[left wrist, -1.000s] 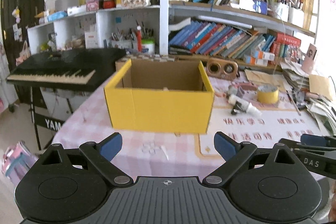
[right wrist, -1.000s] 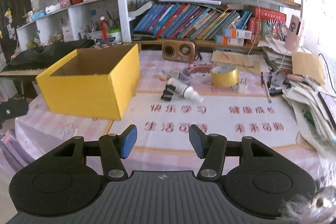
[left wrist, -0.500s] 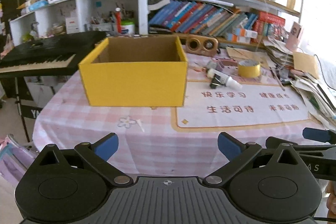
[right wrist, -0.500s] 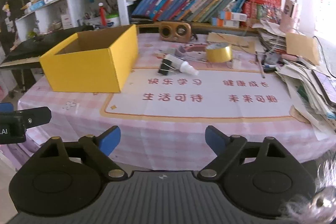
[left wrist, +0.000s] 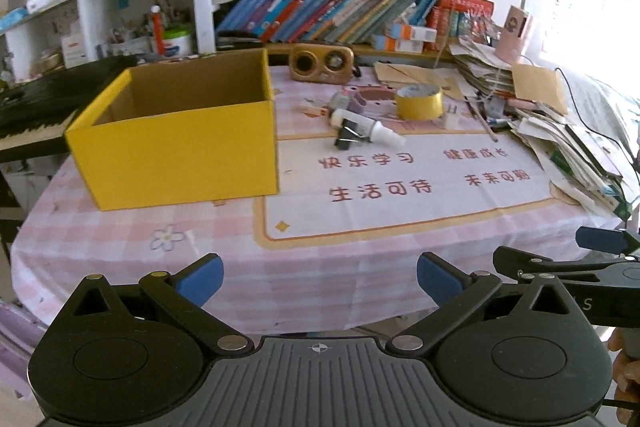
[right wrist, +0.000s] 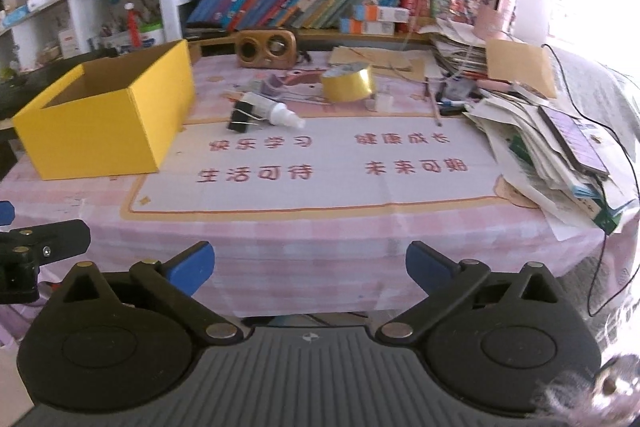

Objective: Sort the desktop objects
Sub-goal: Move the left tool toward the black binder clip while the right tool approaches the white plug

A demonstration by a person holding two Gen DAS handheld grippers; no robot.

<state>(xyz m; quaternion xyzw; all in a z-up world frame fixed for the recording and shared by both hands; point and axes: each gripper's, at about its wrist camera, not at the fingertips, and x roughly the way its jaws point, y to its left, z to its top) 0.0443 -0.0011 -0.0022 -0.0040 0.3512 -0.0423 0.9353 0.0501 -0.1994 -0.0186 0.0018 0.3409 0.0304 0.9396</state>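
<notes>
Both tools gape wide and empty: left gripper (left wrist: 318, 277), right gripper (right wrist: 308, 263) just opening. Yellow box (left wrist: 176, 143) sits centre-left, perhaps empty; tape roll (left wrist: 419, 101) upper right.

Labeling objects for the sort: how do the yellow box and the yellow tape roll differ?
The yellow box is large, square-cornered and open-topped; the tape roll is small, round and ring-shaped. The box stands on the checked cloth at the left; the roll lies flat farther back, to the right. Both are yellow and untouched.

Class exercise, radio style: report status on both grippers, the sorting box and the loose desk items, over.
Left gripper and right gripper open, jaws just widened, nothing between them. Yellow box upright, open-topped; tape roll, white bottle and binder clip loose beside it. Mat ahead unobstructed.
</notes>
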